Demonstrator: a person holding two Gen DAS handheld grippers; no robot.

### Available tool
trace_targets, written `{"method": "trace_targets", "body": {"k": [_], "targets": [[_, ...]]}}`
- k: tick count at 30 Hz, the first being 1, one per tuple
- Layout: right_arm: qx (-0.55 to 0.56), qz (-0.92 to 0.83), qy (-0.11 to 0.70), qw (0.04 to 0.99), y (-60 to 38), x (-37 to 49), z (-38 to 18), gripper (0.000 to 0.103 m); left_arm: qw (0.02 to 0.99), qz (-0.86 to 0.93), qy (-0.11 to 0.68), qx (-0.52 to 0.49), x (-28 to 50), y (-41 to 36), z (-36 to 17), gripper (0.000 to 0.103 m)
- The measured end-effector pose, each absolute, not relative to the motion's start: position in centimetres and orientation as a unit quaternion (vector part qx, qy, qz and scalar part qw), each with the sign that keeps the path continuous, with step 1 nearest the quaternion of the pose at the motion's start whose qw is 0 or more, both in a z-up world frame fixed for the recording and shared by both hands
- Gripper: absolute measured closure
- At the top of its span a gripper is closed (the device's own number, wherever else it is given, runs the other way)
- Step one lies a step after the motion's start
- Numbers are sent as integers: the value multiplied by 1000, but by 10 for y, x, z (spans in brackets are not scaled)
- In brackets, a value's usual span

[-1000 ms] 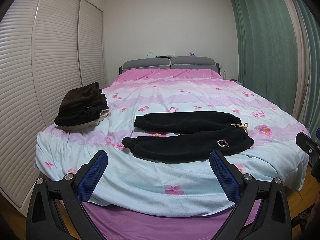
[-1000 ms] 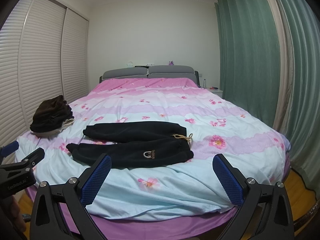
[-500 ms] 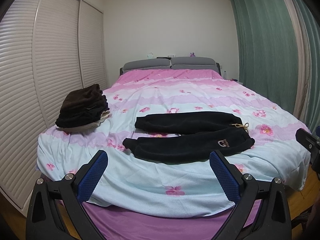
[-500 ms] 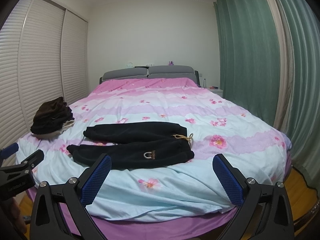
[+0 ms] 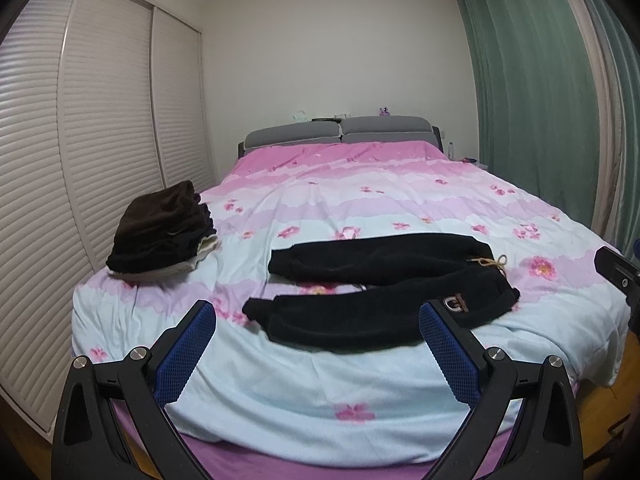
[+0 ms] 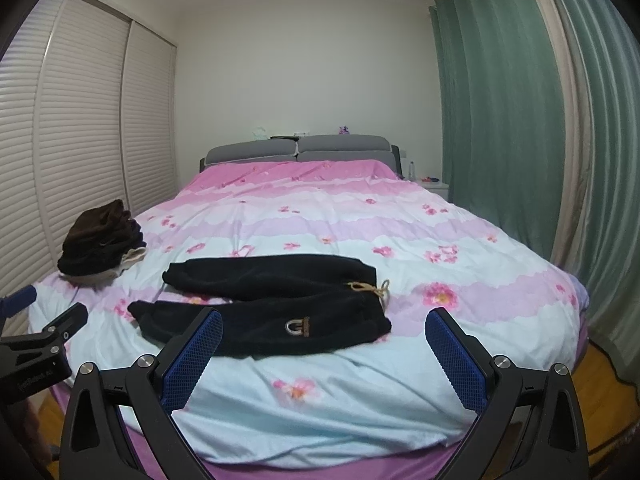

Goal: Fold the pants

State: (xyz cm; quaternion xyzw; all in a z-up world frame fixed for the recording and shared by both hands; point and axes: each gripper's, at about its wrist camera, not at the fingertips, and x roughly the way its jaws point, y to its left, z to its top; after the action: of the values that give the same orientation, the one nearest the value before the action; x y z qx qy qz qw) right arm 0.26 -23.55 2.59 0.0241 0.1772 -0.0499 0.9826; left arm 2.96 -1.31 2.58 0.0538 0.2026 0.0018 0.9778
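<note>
Black pants [image 5: 376, 280] lie flat on the bed near its foot, legs spread to the left, waist with a tan drawstring [image 5: 490, 261] to the right. They also show in the right wrist view [image 6: 264, 304]. My left gripper [image 5: 318, 316] is open and empty, short of the bed's foot, in line with the near leg. My right gripper [image 6: 324, 320] is open and empty, short of the foot edge, in line with the waist end. Each gripper's body shows at the edge of the other's view.
A stack of folded dark clothes [image 5: 160, 232] sits at the bed's left edge. The floral pink and pale blue duvet [image 5: 360, 380] covers the bed. Slatted wardrobe doors [image 5: 80, 160] stand on the left, green curtains [image 6: 520, 120] on the right.
Both grippers have moved slightly closer to the bed; the pants look a little nearer. Nothing was grasped.
</note>
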Motion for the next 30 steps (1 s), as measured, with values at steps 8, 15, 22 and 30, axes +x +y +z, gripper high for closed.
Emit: {"method": "trace_targets", "body": {"k": [8, 15, 22, 30], "targets": [[-2, -33, 177, 984, -244, 65, 43, 1, 979, 8, 191, 75, 94, -24, 39, 0], [27, 27, 191, 981, -267, 151, 52, 1, 979, 8, 188, 78, 167, -45, 40, 0], [-26, 63, 216, 974, -267, 239, 53, 1, 977, -1, 194, 92, 236, -69, 36, 0], [-43, 110, 297, 948, -280, 344, 25, 1, 968, 12, 230, 97, 315, -79, 11, 0]]}}
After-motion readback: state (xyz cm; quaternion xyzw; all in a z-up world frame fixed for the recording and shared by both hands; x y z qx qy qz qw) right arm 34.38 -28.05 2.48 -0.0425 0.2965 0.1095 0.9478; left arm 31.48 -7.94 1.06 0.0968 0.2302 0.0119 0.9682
